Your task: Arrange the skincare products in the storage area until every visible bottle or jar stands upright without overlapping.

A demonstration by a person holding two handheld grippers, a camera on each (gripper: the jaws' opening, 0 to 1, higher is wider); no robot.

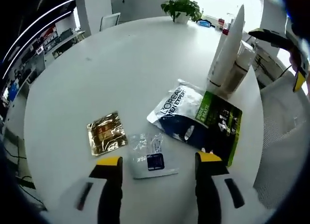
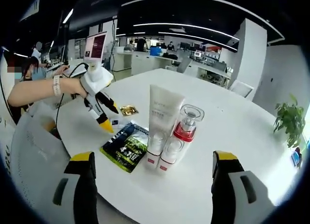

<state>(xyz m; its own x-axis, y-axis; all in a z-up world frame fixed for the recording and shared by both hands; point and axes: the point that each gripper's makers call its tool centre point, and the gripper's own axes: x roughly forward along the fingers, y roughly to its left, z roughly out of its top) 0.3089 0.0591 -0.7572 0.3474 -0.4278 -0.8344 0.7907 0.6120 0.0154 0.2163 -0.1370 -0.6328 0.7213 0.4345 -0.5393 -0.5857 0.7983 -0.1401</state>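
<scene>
A tall white tube (image 2: pixel 160 125) (image 1: pixel 228 45) stands upright on its cap on the round white table (image 2: pixel 227 132). Touching its side stands a clear pump bottle with a red band (image 2: pixel 178 137) (image 1: pixel 240 67). Beside them lies a black and green sachet pack (image 1: pixel 201 118) (image 2: pixel 126 146), flat on the table. A gold foil sachet (image 1: pixel 105 133) (image 2: pixel 128 109) and a clear small sachet (image 1: pixel 149 155) lie nearer my left gripper (image 1: pixel 159 167), which hangs open above them. My right gripper (image 2: pixel 152 162) is open, in front of the two bottles. The left gripper (image 2: pixel 102 112) also appears held in a hand.
A potted plant (image 1: pixel 182 7) (image 2: pixel 289 118) stands at the table's far edge. A white mesh chair (image 1: pixel 283 137) sits beside the table. Office desks and people are in the background. Much of the tabletop (image 1: pixel 111 74) is bare.
</scene>
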